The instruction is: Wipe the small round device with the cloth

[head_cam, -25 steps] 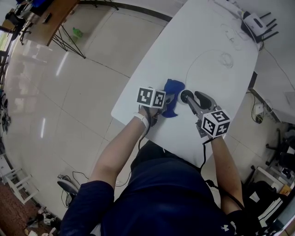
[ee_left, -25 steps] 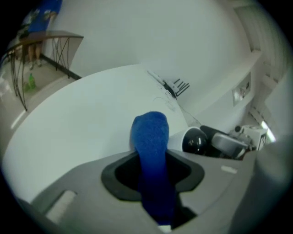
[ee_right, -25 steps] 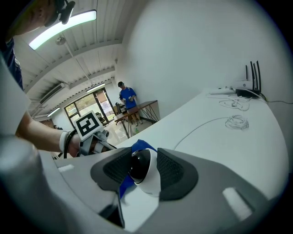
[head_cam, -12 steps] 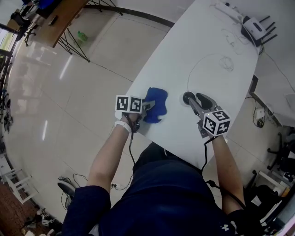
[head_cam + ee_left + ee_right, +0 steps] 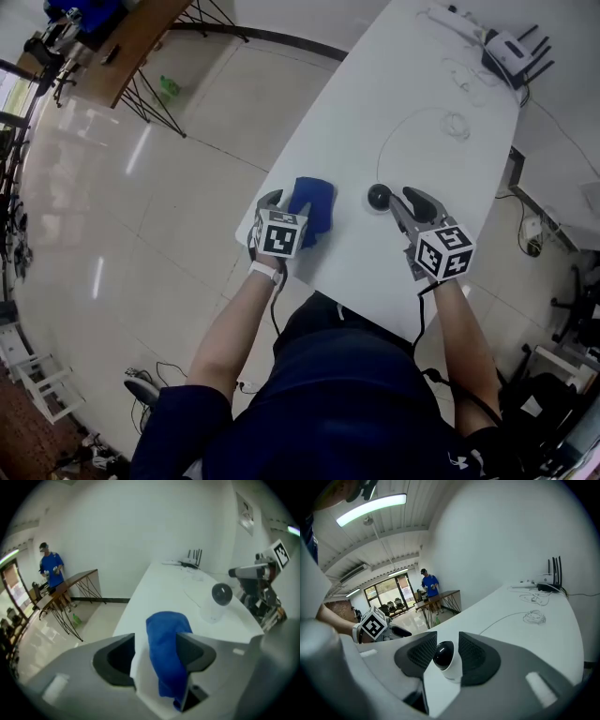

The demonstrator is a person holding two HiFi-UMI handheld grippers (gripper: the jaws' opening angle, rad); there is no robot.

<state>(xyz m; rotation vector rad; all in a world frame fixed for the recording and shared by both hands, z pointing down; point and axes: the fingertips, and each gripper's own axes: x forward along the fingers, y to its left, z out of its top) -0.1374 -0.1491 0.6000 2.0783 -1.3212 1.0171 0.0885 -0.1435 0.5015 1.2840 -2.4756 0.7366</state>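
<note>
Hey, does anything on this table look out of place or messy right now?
Nothing spilled or damaged. The blue cloth lies bunched near the edge of the white table, apart from the small round black-and-white device. A thin white cable trails loosely across the tabletop.

Small round camera (image 5: 379, 197): white body with a glossy black ball head. It stands upright on the white table (image 5: 375, 94), towards the near edge, with the dark head facing up and slightly left in the head view.

Blue cloth (image 5: 309, 211): soft, bunched into loose folds, longer than wide. It lies on the table by the near left edge, left of the camera and clear of it, with bare tabletop between them.
</note>
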